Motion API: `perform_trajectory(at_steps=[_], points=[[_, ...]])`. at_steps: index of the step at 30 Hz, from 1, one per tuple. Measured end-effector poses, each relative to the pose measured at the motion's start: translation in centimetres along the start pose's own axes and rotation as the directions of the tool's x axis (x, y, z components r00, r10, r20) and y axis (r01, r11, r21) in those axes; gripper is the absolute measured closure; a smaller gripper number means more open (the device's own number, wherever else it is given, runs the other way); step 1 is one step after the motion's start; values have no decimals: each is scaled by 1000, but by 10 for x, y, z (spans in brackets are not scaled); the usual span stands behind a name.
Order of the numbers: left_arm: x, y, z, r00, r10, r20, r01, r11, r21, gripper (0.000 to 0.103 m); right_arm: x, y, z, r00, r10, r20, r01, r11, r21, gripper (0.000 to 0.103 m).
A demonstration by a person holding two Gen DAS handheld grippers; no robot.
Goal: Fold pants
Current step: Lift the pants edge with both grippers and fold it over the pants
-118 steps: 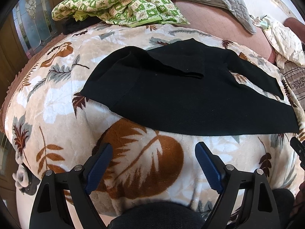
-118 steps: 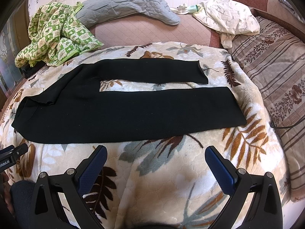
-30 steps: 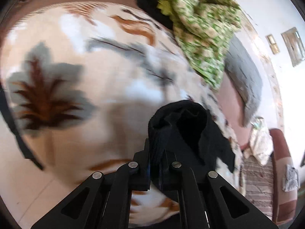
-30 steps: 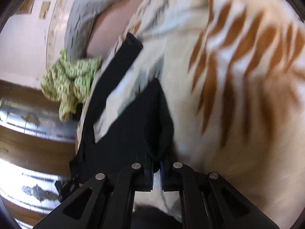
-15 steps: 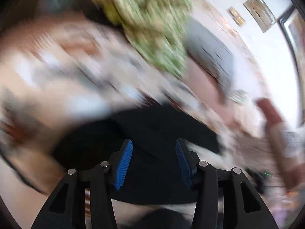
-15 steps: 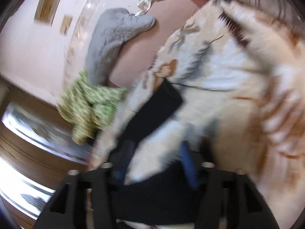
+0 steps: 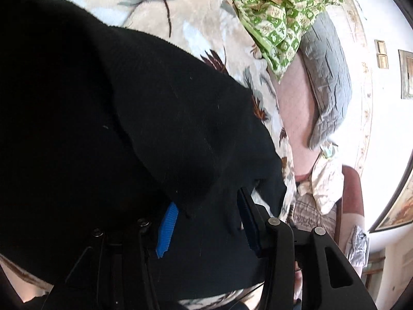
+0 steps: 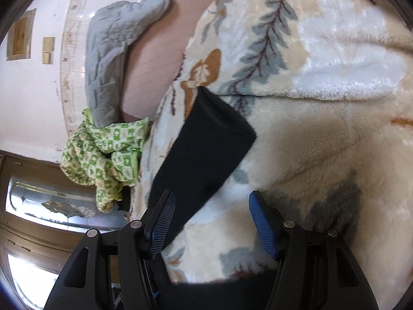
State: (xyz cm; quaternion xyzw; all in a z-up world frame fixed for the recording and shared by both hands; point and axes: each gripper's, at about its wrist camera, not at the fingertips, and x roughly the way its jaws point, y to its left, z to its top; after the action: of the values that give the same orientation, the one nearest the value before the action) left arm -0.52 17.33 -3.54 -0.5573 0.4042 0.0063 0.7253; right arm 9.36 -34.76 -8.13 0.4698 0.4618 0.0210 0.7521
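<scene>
The black pants (image 7: 108, 118) lie on the leaf-patterned blanket (image 7: 196, 20) and fill most of the left wrist view, with one layer folded over another. My left gripper (image 7: 206, 219) is open just above the cloth; a fold of fabric drapes over its blue pads (image 7: 166, 228), gripped by neither. In the right wrist view one black pant leg (image 8: 204, 155) lies flat on the blanket (image 8: 322, 134), its hem at the far end. My right gripper (image 8: 211, 222) is open and empty, its left pad (image 8: 161, 224) over the leg's edge.
A green checked cloth (image 7: 278, 7) (image 8: 103, 155) and a grey quilted pillow (image 7: 327, 82) (image 8: 116, 41) lie at the bed's far side on a pink sheet (image 8: 152, 59). A white garment (image 7: 325, 180) lies beyond. A wooden glass-paned door (image 8: 38, 206) stands beside the bed.
One second ago both grippers were shut on black cloth and lifting it. Both have opened and let go; the pants now lie folded on the blanket.
</scene>
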Motion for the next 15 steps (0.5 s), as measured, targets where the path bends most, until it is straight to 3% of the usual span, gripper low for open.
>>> perform_trajectory(at_steps=[1,3,6,7,10,15], points=[[-2,0,-2,1000,8,12,-8,1000,2,81,3,1,2,1000,3,8,-3,1000,-6,43],[-6,6,-6,1000,9,8,-9,1000,-5,98,9,6,8,1000,-1,8,1,1000,-28,43],[-5,5,-9,1000,-7,18,7,1000,-10,99,20,12,18,999,-33,12,34,998,-48,47],[-7,5,-9,1000,-15,21,15,1000,-6,99,24,14,22,998,-63,19,64,996,-54,54],[-16,-5,-4,998,-39,51,38,999,29,99,26,12,27,982,-181,50,184,981,-66,99],[-61,-17,35,975,-57,214,39,996,84,99,-1,27,6,966,-234,106,250,951,-181,100]])
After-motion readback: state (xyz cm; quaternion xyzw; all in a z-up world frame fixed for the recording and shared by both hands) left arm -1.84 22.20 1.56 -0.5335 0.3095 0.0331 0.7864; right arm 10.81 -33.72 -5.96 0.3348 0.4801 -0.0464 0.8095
